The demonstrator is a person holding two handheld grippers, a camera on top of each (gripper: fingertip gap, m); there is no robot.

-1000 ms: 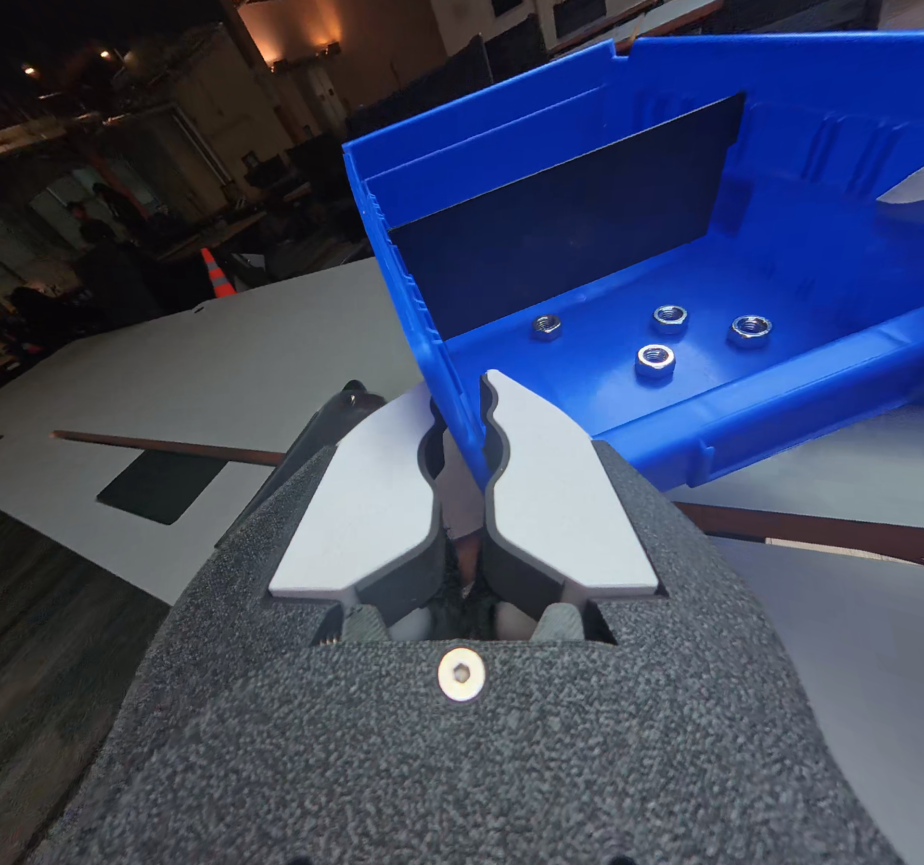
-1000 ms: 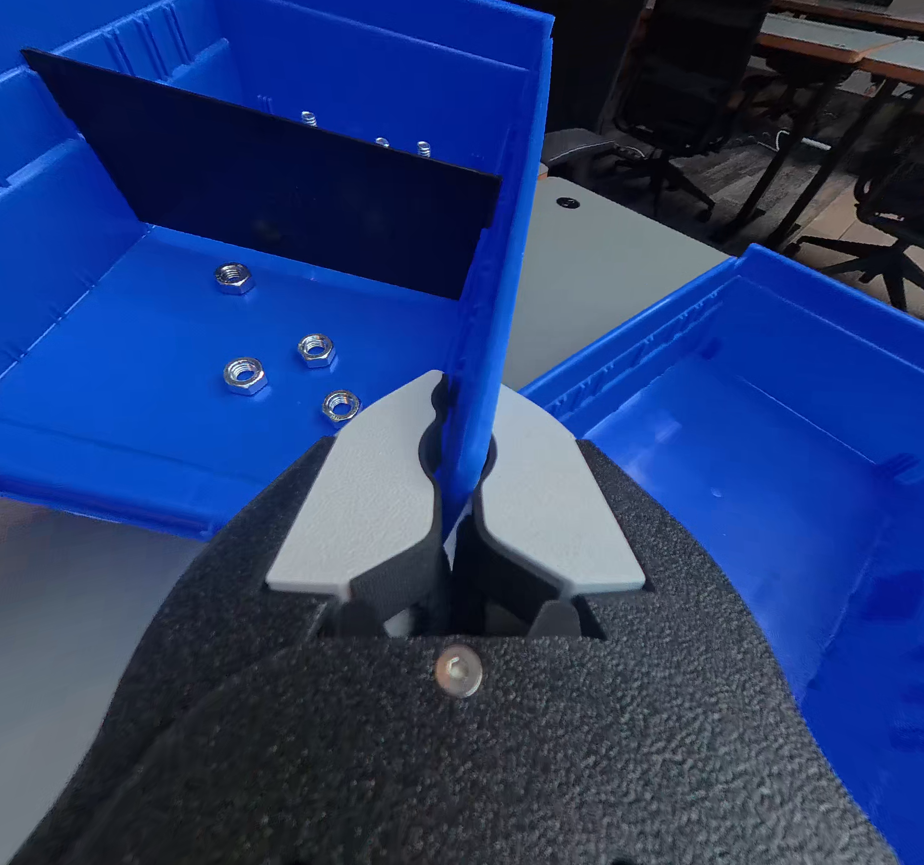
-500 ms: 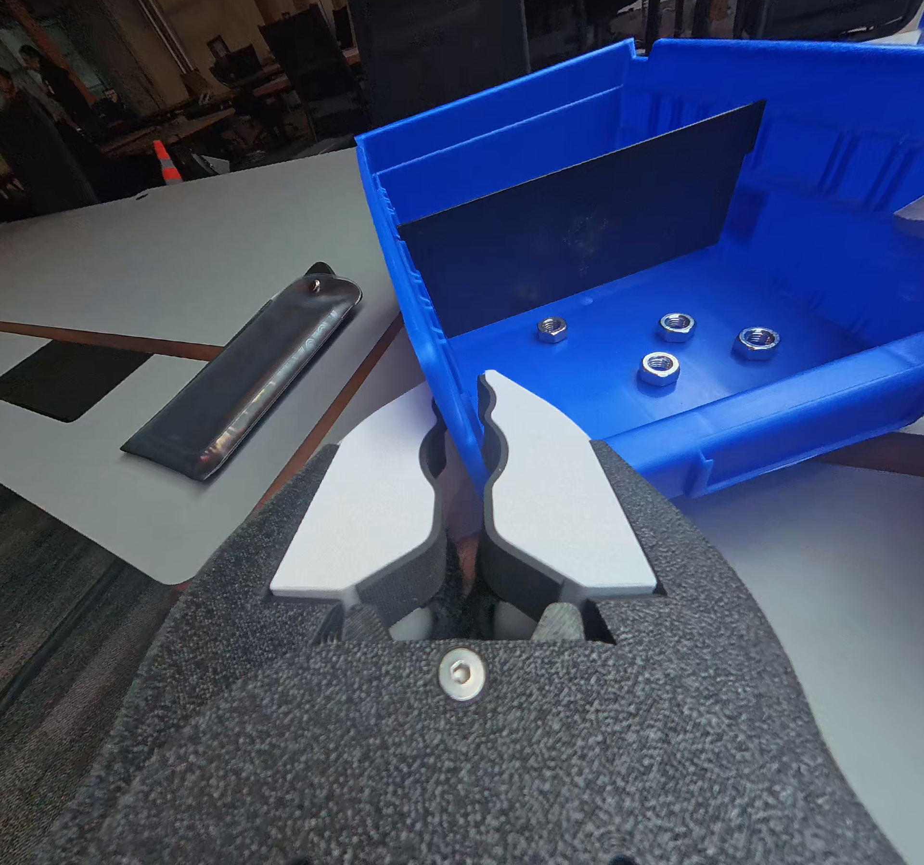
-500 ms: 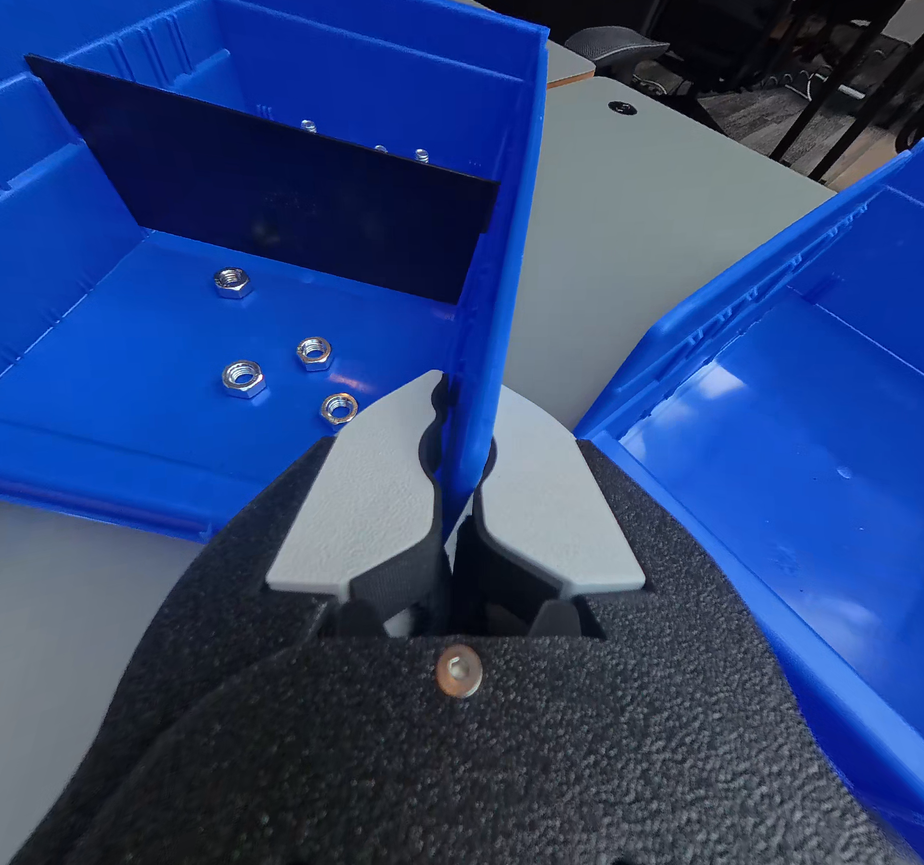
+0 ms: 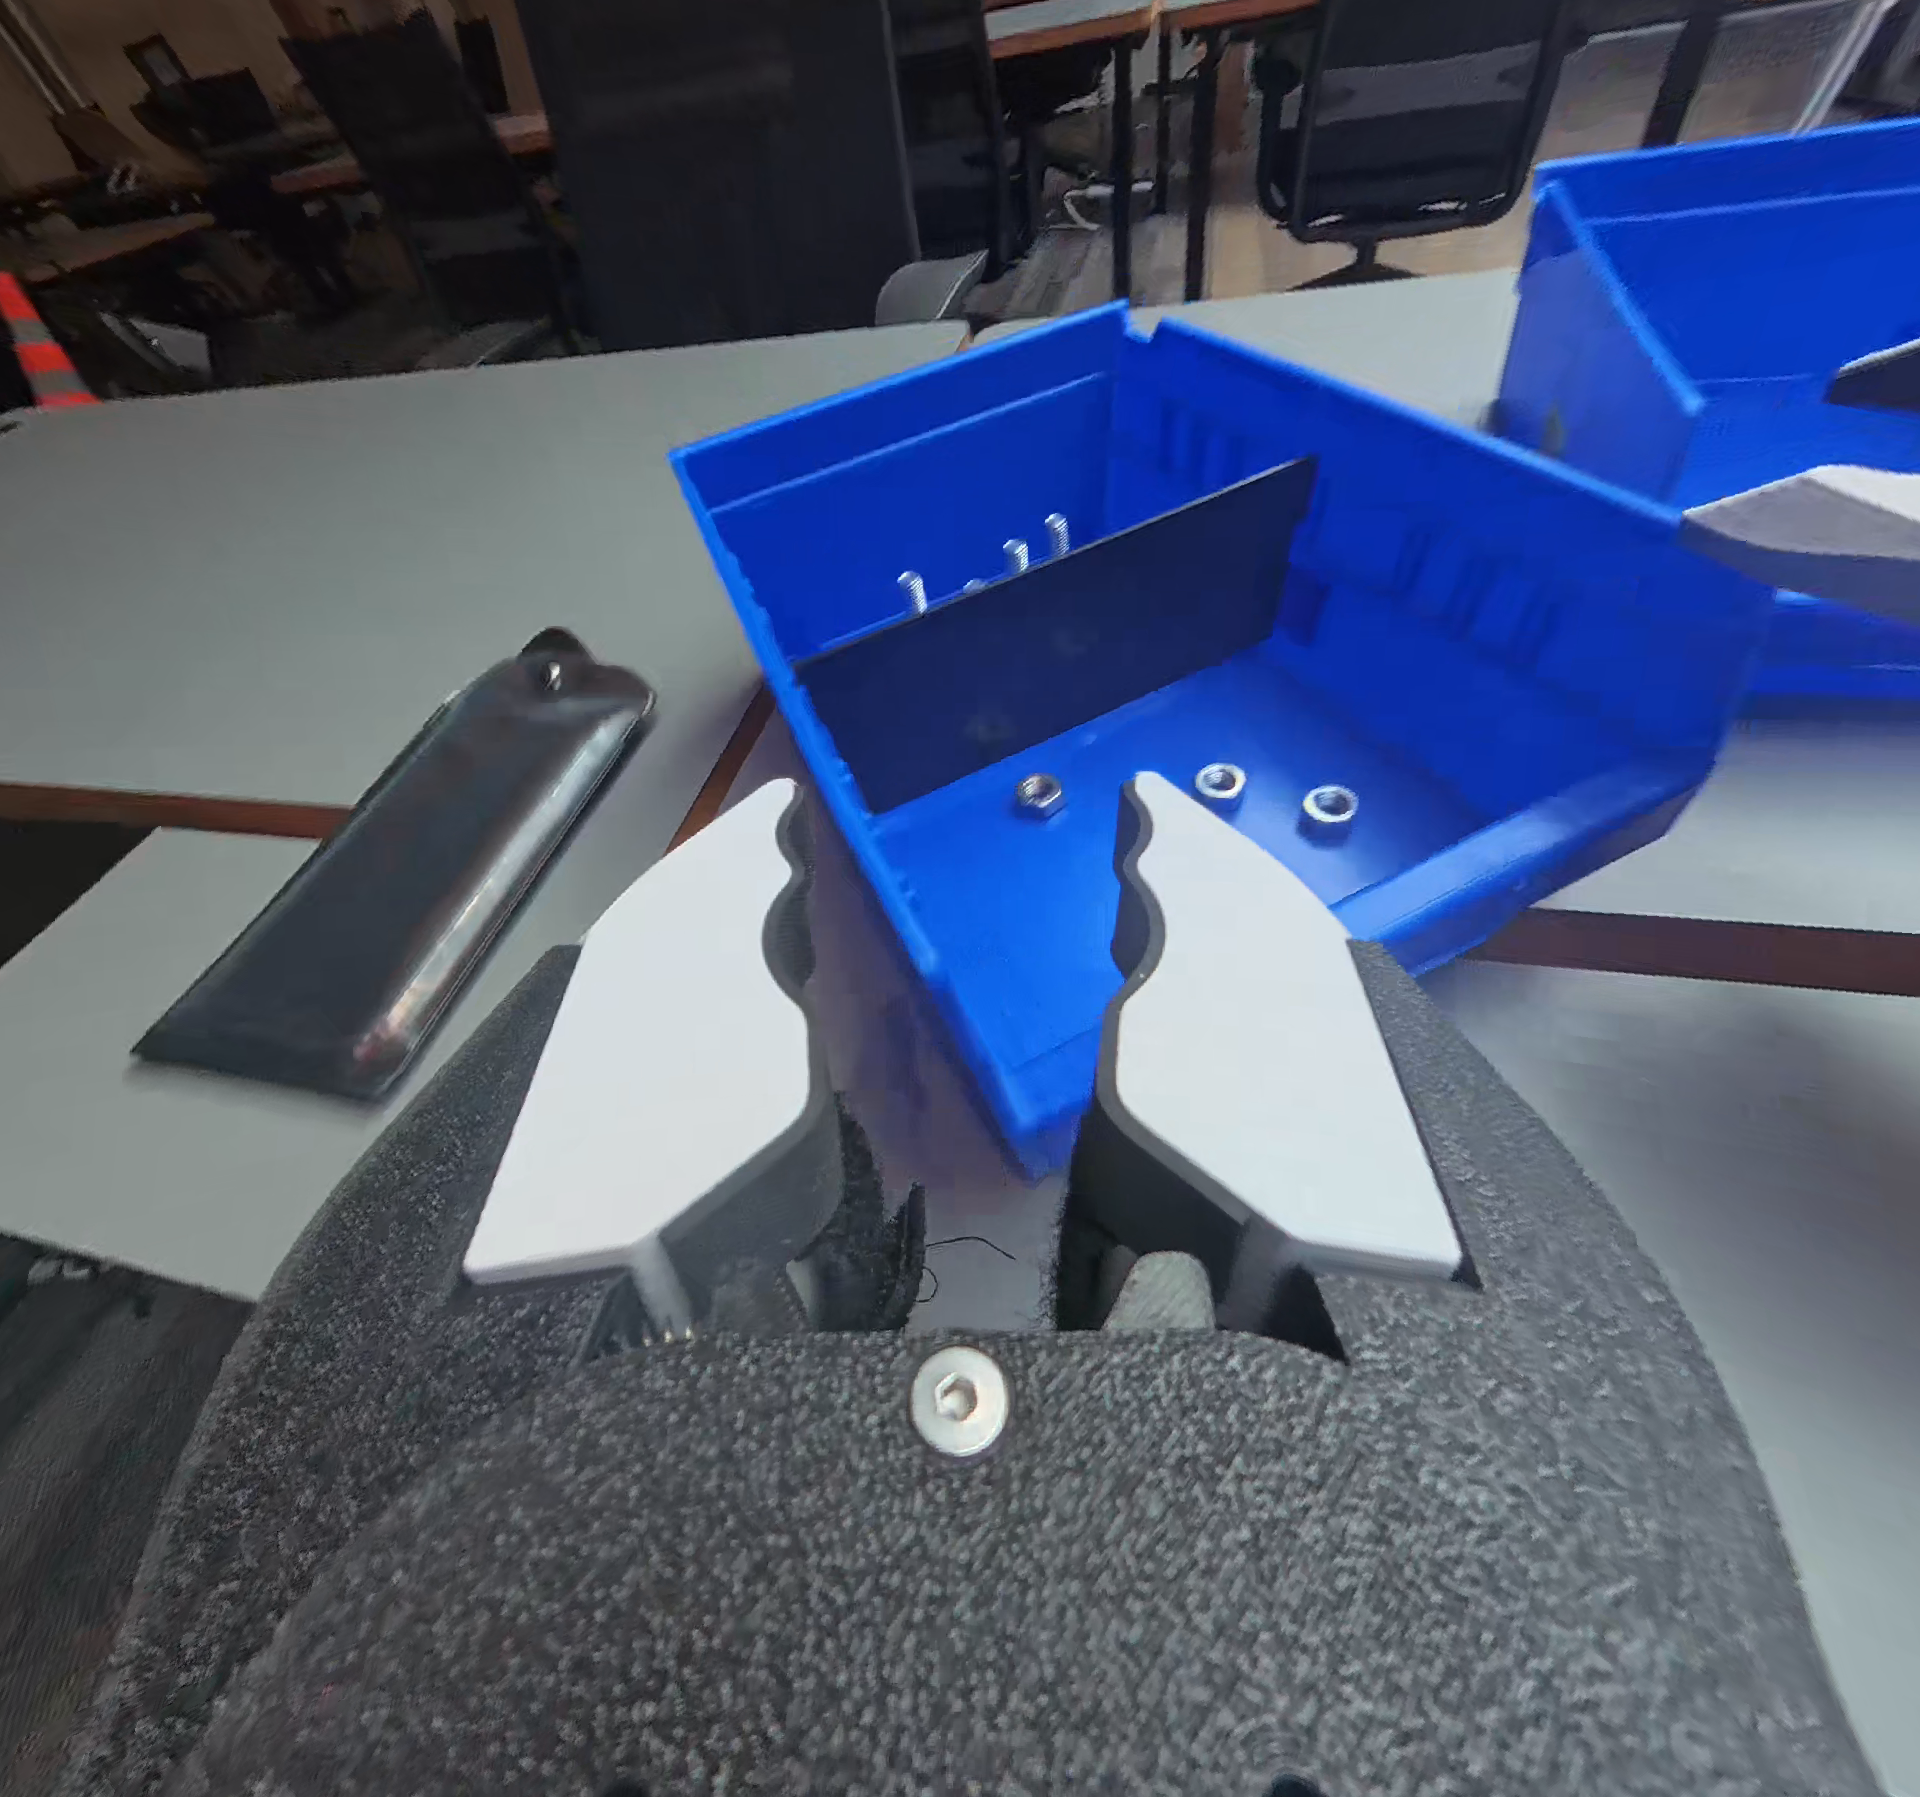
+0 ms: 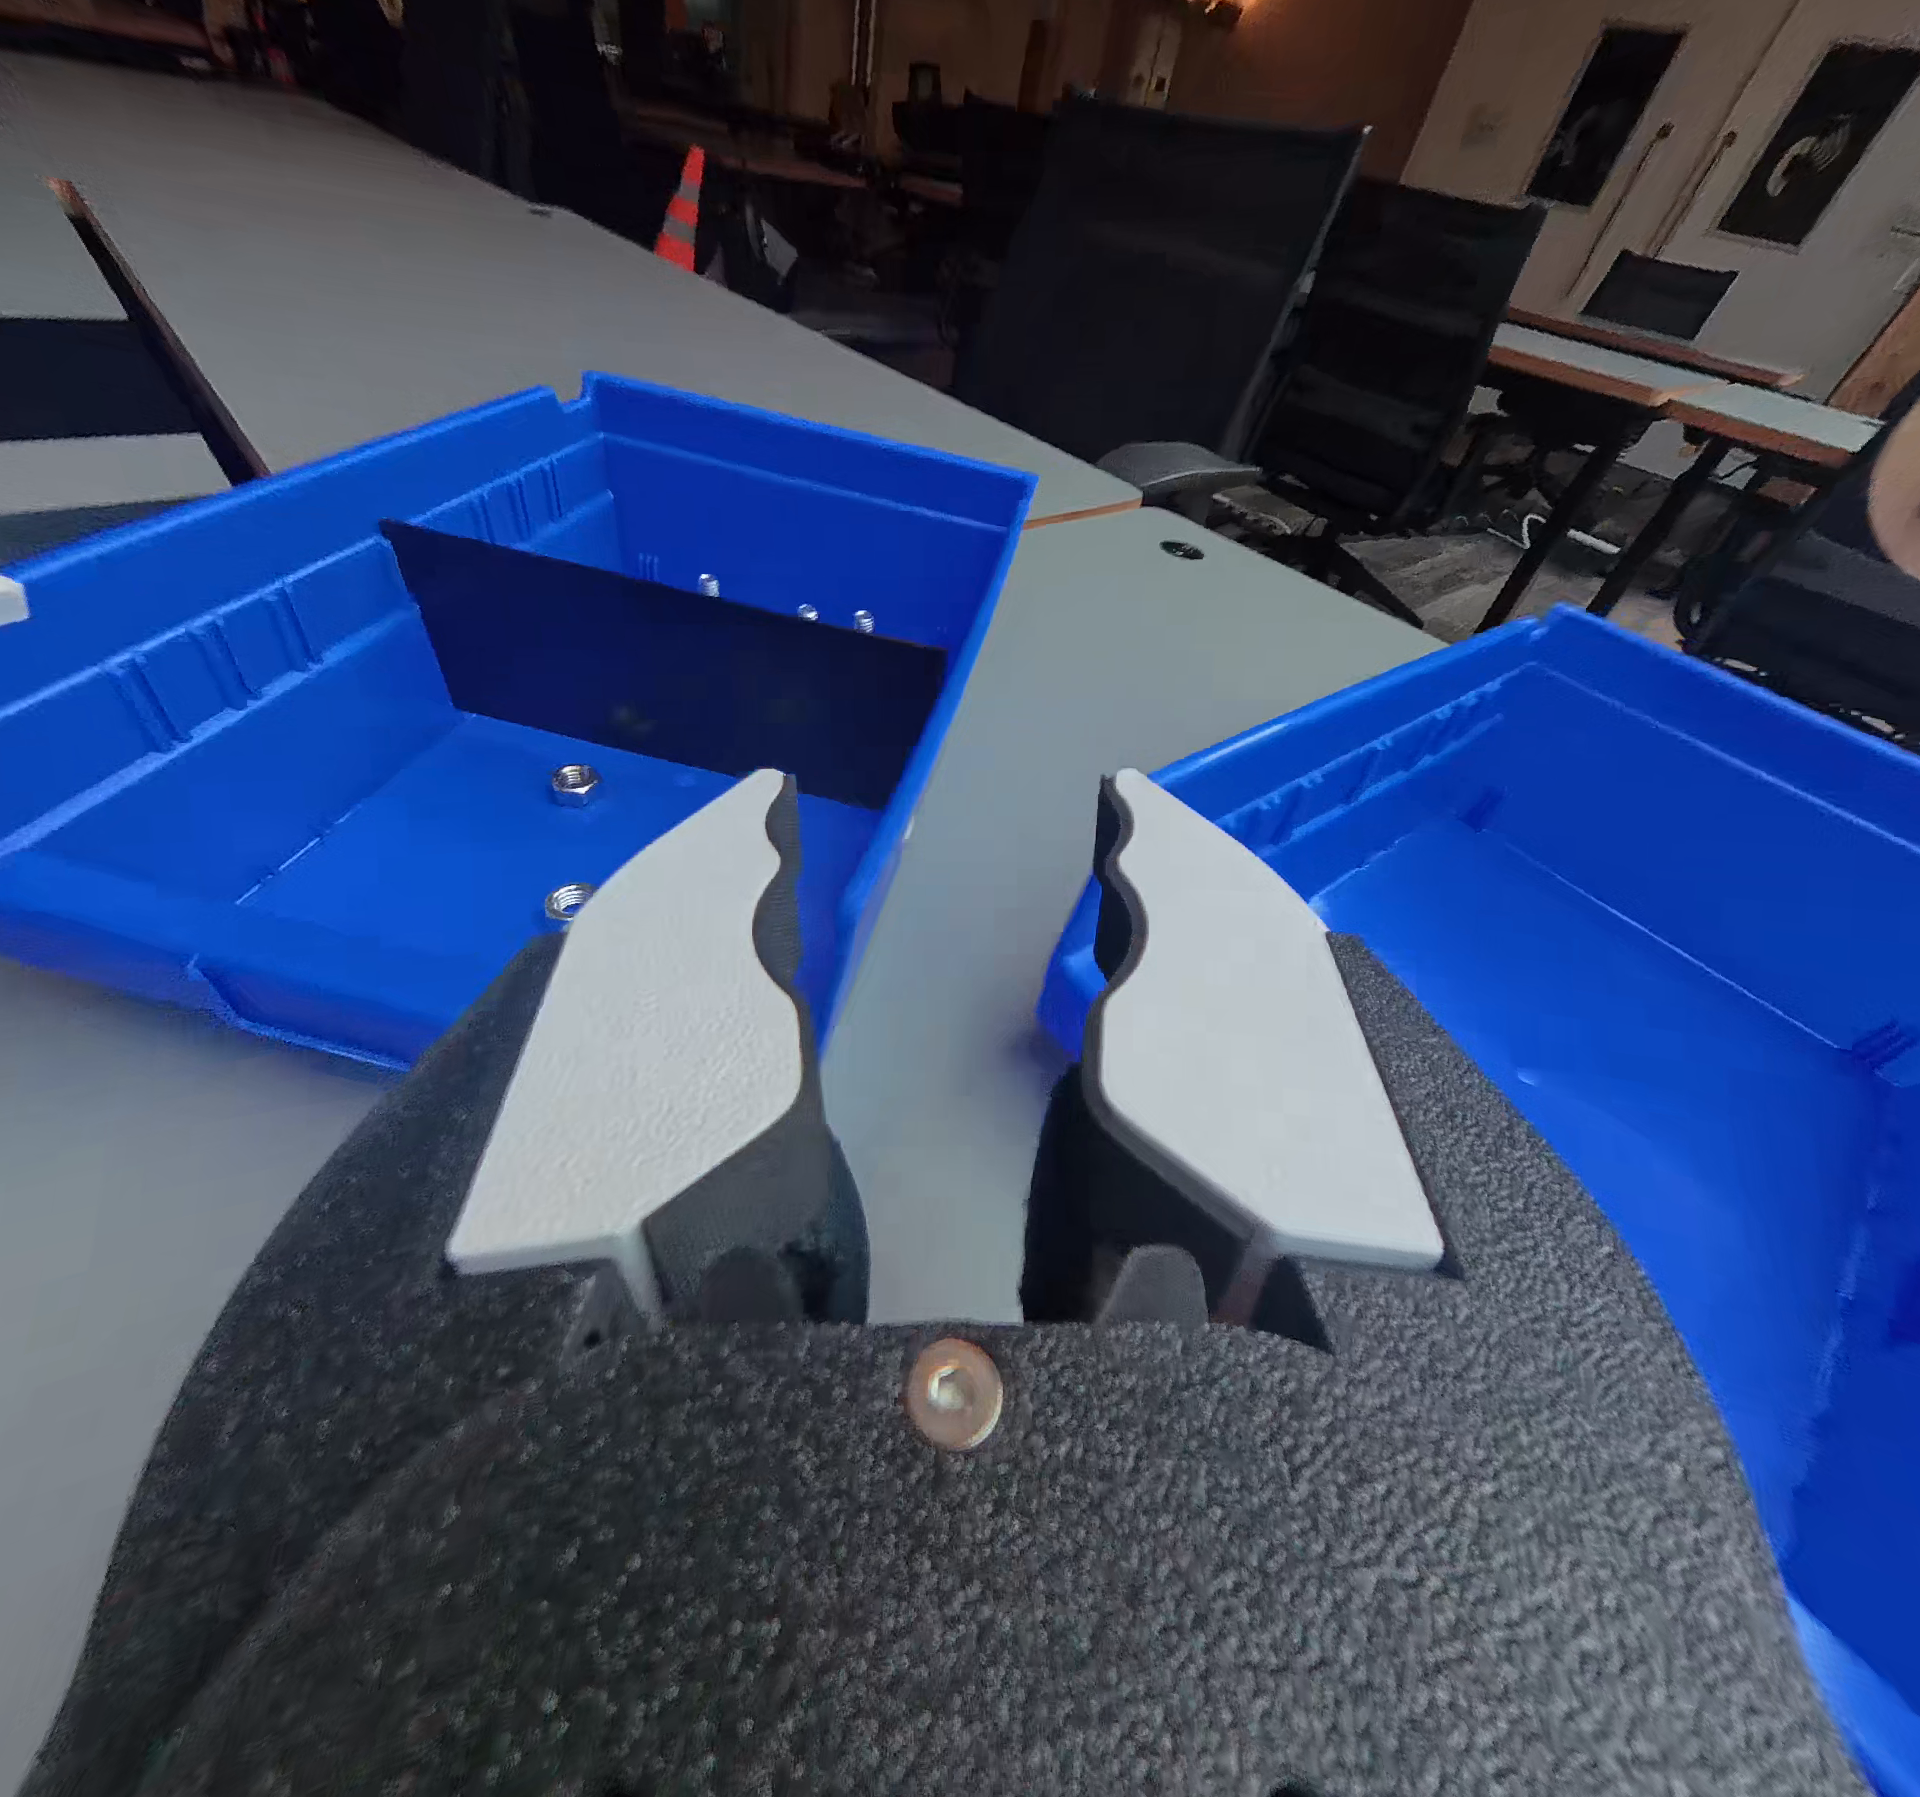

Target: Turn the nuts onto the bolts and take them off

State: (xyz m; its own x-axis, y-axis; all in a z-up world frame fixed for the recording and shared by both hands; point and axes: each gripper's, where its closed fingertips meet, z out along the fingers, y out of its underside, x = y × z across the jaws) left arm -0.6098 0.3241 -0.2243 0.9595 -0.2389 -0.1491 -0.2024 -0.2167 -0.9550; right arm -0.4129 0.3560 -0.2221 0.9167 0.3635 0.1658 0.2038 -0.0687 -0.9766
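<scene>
A blue bin (image 5: 935, 500) with a black divider (image 5: 1060, 625) stands on the grey table (image 5: 312, 500). Three nuts (image 5: 1219, 779) show on its floor in the front part. Several upright bolts (image 5: 1016, 558) stand behind the divider. My left gripper (image 5: 964, 791) is open; the bin's left wall runs between its fingers and neither pad presses on it. My right gripper (image 6: 948, 781) is open too, astride the bin's (image 6: 312, 625) right wall without gripping it. Nuts (image 6: 571, 783) and bolts (image 6: 807, 613) also show in the right wrist view.
A second, empty blue bin (image 6: 1558, 864) stands to the right of the first and also shows in the left wrist view (image 5: 1714, 293). A black pouch (image 5: 416, 864) lies on the table left of the bin. Office chairs (image 6: 1195, 293) and desks stand beyond the table's far edge.
Both grippers were shut on the bin's side walls and held it tilted above the table. Now the bin rests flat on the table and both grippers have opened and let go.
</scene>
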